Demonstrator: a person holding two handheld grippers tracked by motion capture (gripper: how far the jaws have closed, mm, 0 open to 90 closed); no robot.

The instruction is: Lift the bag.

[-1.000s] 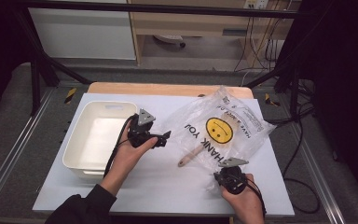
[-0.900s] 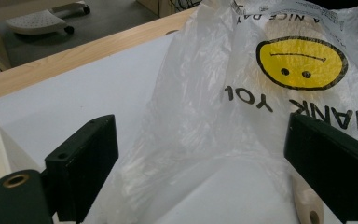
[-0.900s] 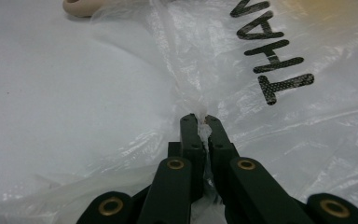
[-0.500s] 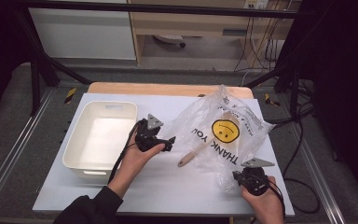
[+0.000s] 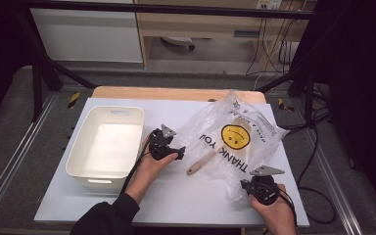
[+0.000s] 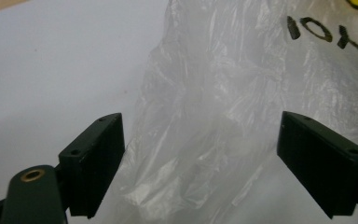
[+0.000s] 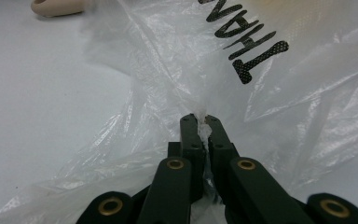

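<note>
Plastic bag [image 5: 235, 139]: flat on tabletop [image 5: 176, 205]; right claw [image 7: 201, 122] pinching its edge; left claw [image 6: 200, 158] spread beside it.

Black fingers [image 7: 214, 135], brass screws, one black sleeve [image 5: 105, 218].

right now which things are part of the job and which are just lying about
In the job: plastic bag, wooden spoon sticking out of it, right gripper shut on the bag's edge, left gripper open at the bag.

Lying about: white bin, cables.
</note>
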